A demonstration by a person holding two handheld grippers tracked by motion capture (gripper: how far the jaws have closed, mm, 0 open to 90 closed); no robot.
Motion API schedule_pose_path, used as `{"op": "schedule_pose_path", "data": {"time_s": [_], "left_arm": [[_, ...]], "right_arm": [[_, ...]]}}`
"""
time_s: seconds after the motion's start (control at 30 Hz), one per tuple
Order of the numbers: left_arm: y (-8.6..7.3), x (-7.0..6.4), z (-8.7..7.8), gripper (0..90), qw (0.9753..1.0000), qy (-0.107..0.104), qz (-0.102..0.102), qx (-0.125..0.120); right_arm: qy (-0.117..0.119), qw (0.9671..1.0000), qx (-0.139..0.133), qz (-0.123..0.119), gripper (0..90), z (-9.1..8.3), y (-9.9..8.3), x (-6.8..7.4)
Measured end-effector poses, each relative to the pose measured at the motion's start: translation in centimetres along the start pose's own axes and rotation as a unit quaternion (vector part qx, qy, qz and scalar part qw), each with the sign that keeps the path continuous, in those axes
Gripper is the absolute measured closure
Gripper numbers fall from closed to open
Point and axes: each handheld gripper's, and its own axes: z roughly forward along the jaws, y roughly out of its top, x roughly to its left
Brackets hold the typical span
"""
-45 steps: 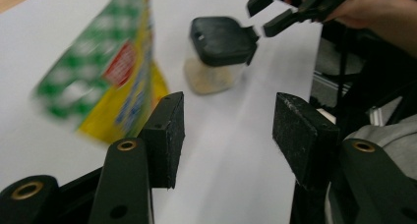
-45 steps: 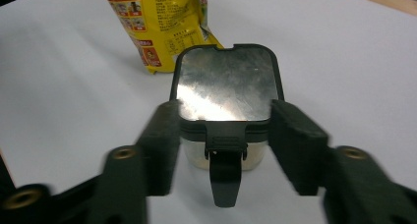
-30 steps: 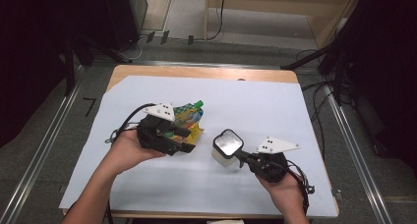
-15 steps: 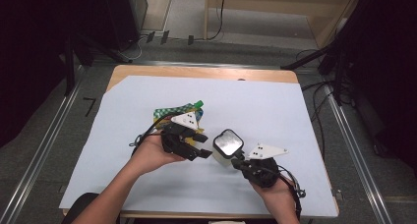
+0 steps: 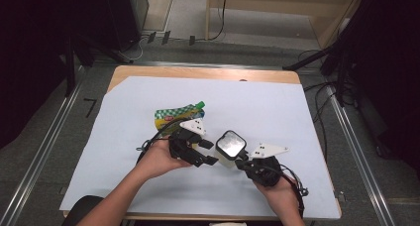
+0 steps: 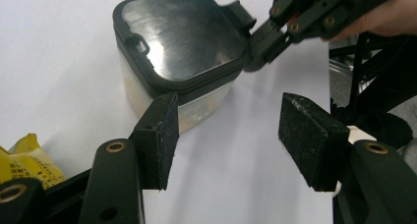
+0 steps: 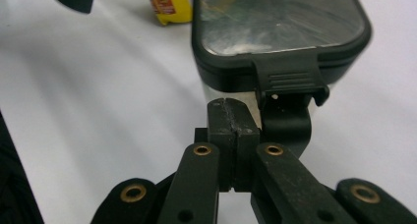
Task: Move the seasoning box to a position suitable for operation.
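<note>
A small square container (image 5: 231, 143) with a black-rimmed, shiny metal lid and a cloudy clear body stands on the white sheet. My left gripper (image 5: 210, 152) is open just left of it. In the left gripper view the container (image 6: 179, 42) sits beyond the gripper's (image 6: 233, 138) pads, with nothing between them. My right gripper (image 5: 239, 161) is shut, its tips against the container's near right side. In the right gripper view the closed tips (image 7: 233, 118) press at the wall just below the black lid latch (image 7: 287, 76). The right gripper (image 6: 290, 20) touches that latch in the left gripper view.
A green and yellow spouted pouch (image 5: 174, 116) lies flat behind my left hand; its yellow corner (image 7: 169, 3) shows past the container. The white sheet (image 5: 277, 107) covers most of the wooden table (image 5: 198, 72). Dark floor, rails and cables surround the table.
My left gripper has moved right and toward me, away from the pouch, up to the container. The right gripper shifted slightly left and stays at the container's latch side.
</note>
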Motion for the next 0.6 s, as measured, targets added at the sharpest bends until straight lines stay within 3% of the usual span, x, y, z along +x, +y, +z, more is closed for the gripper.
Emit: {"op": "schedule_pose_path", "data": {"time_s": [0.33,0.6], "left_arm": [[-0.1,0.3,1.3,32.9,0.9999,0.002,-0.016,0.001],[0.2,0.6,2.8,28.5,0.9998,0.004,-0.017,0.001]], "right_arm": [[-0.013,0.9993,0.002,0.036,90.0,-1.1,-0.6,-3.0],[-0.021,0.9986,0.006,0.047,90.0,-1.4,-0.7,-4.7]]}}
